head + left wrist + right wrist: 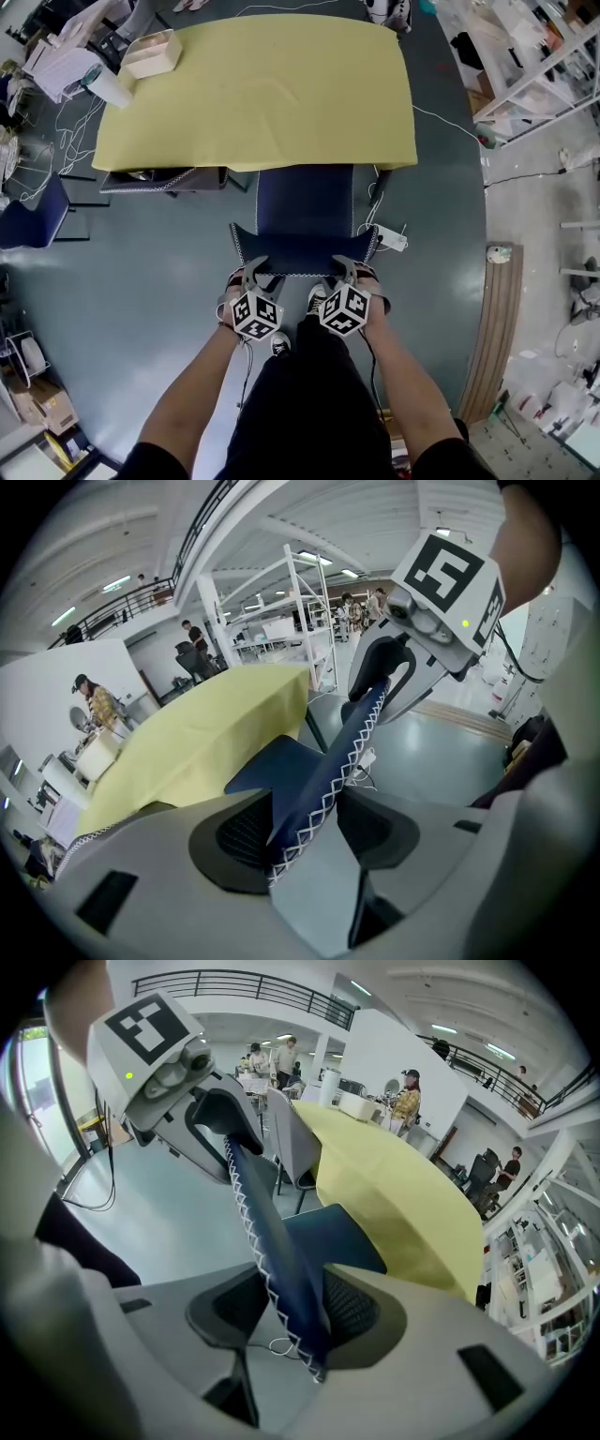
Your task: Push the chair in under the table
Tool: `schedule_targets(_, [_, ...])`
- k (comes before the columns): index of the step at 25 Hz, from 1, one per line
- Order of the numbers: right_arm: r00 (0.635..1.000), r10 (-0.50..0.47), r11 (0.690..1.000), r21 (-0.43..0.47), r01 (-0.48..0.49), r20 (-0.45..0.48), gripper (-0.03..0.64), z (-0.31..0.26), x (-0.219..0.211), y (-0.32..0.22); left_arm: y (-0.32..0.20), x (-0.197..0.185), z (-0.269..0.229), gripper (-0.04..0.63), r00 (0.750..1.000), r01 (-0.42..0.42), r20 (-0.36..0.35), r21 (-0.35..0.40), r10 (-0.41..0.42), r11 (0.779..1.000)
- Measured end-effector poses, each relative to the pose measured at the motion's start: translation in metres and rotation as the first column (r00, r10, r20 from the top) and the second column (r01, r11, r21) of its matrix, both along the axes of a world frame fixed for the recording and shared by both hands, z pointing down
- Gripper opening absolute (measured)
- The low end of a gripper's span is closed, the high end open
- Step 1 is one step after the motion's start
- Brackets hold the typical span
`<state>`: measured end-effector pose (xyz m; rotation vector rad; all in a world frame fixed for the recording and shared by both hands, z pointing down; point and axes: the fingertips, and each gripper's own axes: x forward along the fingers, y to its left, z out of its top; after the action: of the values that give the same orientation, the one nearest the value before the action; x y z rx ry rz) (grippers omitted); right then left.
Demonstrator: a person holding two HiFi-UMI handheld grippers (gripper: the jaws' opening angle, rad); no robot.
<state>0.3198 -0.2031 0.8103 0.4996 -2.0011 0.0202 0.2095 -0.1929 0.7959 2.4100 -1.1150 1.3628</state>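
A navy chair with white-stitched edges stands at the near side of the yellow-covered table (262,84). Its seat (305,202) is partly under the table's edge, and its backrest (305,246) faces me. My left gripper (255,267) is clamped on the left part of the backrest's top edge, and my right gripper (345,265) on the right part. In the left gripper view the backrest (328,771) runs between the black pads of my left gripper (300,832). The right gripper view shows the backrest (272,1241) held the same way in my right gripper (291,1312).
A second chair (164,180) is tucked under the table's left part, and a blue chair (28,220) stands further left. A box (152,52) sits on the table's far left corner. A white power strip (392,239) with cables lies by the chair's right leg. Shelving (534,56) fills the right.
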Motion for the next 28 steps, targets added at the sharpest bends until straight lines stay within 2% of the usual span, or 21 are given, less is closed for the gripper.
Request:
schedule_targets(9, [1.0, -0.02, 1.0, 0.01, 0.02, 0.006, 0.184, 0.0, -0.008, -0.042, -0.04, -0.009, 0.001, 0.227, 0.999, 0.031, 0.009, 0.001, -0.031, 1.0])
schedule_targets(28, [1.0, -0.029, 0.999, 0.021, 0.029, 0.012, 0.184, -0.003, -0.02, -0.106, -0.104, -0.019, -0.001, 0.227, 0.999, 0.033, 0.009, -0.005, -0.033, 0.999])
